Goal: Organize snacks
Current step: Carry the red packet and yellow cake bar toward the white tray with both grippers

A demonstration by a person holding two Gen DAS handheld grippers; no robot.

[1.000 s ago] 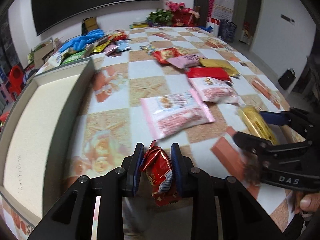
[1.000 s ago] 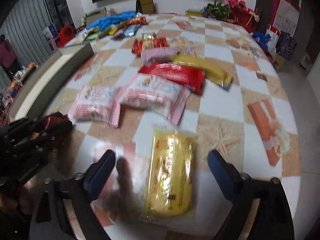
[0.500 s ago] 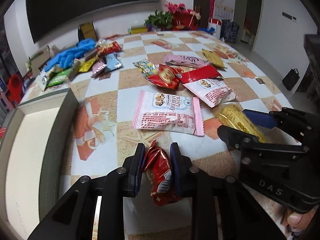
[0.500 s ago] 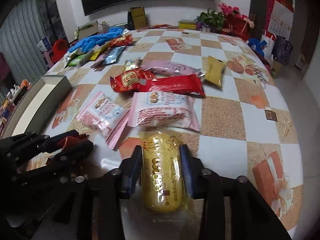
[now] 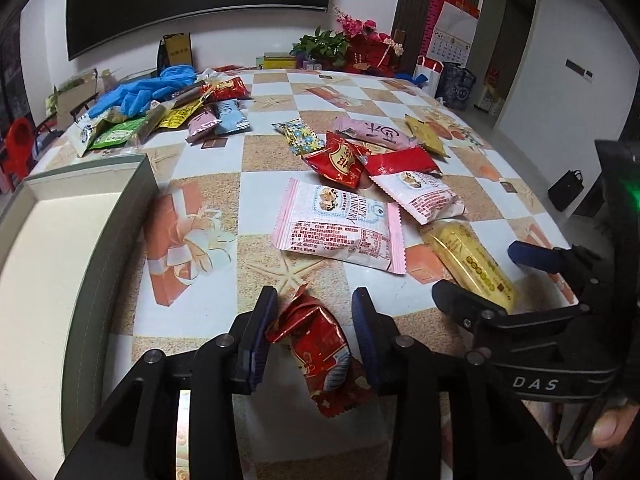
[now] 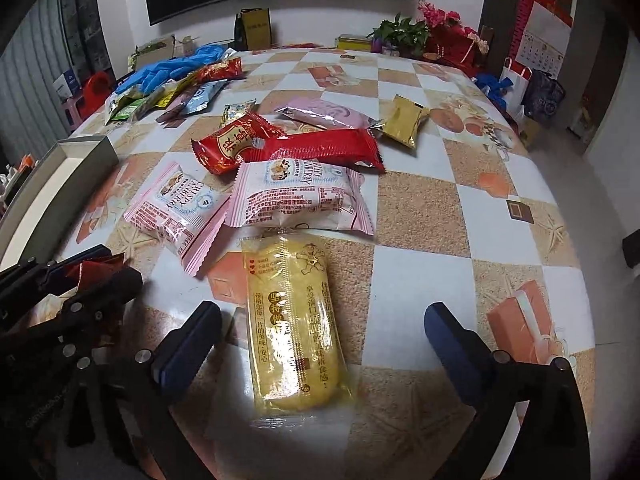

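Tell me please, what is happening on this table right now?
A person sorts snacks with two handheld grippers. The left gripper is open around a crinkled red snack packet near the grey box. The right gripper is wide open around a yellow cake packet lying flat on the tablecloth. Neither packet is gripped. More snacks, including two pink Crispy Cranberry packets, wait beyond.

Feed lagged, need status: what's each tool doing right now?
Left tool: open, red packet loose between its fingers.
Right tool: open wide around yellow packet.
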